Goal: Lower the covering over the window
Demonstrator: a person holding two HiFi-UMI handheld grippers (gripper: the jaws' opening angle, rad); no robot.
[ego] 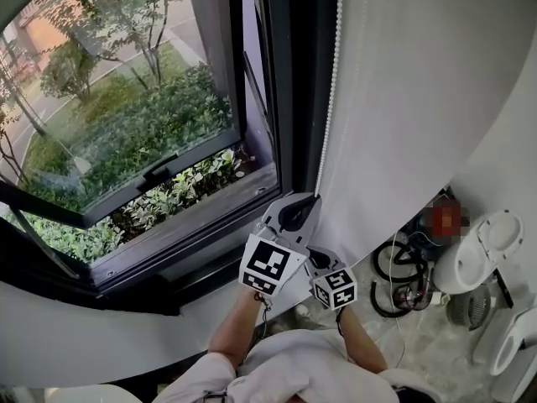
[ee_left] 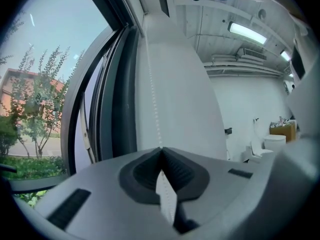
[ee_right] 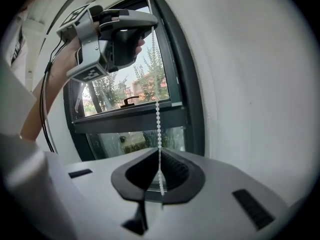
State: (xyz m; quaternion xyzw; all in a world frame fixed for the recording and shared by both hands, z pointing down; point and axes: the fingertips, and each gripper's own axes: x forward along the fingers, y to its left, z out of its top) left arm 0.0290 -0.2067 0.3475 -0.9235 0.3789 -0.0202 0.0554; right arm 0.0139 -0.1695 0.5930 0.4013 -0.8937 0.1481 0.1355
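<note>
Head view: white beaded pull chain [ego: 332,74] hangs vertical between dark window frame [ego: 294,74] and plain white wall [ego: 419,99]. Left gripper view: left tongs [ee_left: 161,151] clamped on chain. Right gripper view: right tongs [ee_right: 160,156] clamped on chain, directly below left tongs.

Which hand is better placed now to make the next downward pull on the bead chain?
Probably the left: the left tool is shut on the bead chain higher up, so it has more way down. The right tool grips the same chain lower.
</note>
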